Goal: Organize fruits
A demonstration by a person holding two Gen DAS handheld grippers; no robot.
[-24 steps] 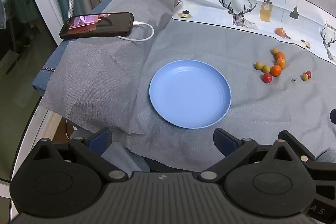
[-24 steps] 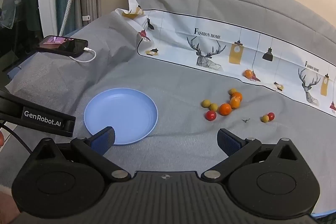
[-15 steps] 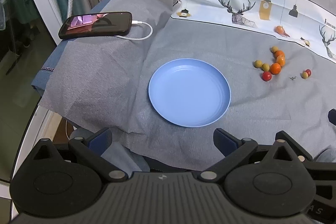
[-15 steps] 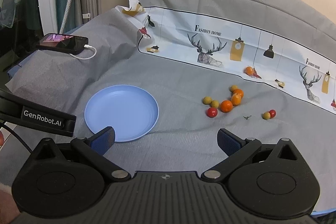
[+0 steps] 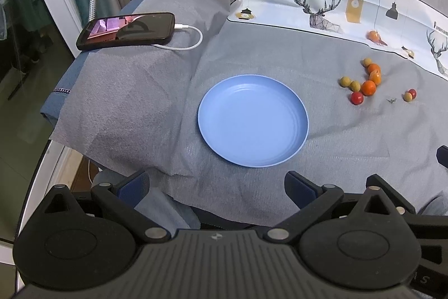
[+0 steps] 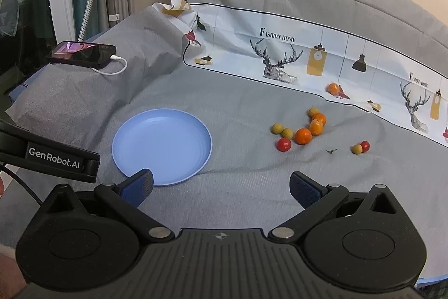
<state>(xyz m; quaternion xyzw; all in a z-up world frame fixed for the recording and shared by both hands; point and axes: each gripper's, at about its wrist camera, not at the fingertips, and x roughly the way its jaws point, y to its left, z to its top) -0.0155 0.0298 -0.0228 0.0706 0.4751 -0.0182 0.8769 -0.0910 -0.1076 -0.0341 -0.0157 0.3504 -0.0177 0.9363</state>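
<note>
An empty blue plate [image 5: 253,121] [image 6: 161,146] lies on the grey cloth. To its right sits a cluster of several small fruits [image 5: 362,80] [image 6: 301,128]: orange, yellow-green and one red [image 6: 284,144]. A yellow and red pair [image 6: 360,147] [image 5: 410,95] lies further right, and one orange fruit [image 6: 333,88] [image 5: 373,35] rests on the printed cloth strip. My left gripper [image 5: 217,185] hangs open near the plate's front edge with nothing in it. My right gripper [image 6: 221,187] is open and empty, in front of the fruits and right of the plate.
A black phone [image 5: 126,30] [image 6: 81,53] with a white charging cable [image 5: 186,39] lies at the back left on a raised fold. The printed strip [image 6: 308,60] runs along the back. The cloth drops off at the left edge. The left gripper's body [image 6: 50,156] shows at left in the right wrist view.
The right wrist view has drawn slightly nearer to the fruits. The left wrist view has barely shifted. Both grippers stay open and nothing on the cloth has moved.
</note>
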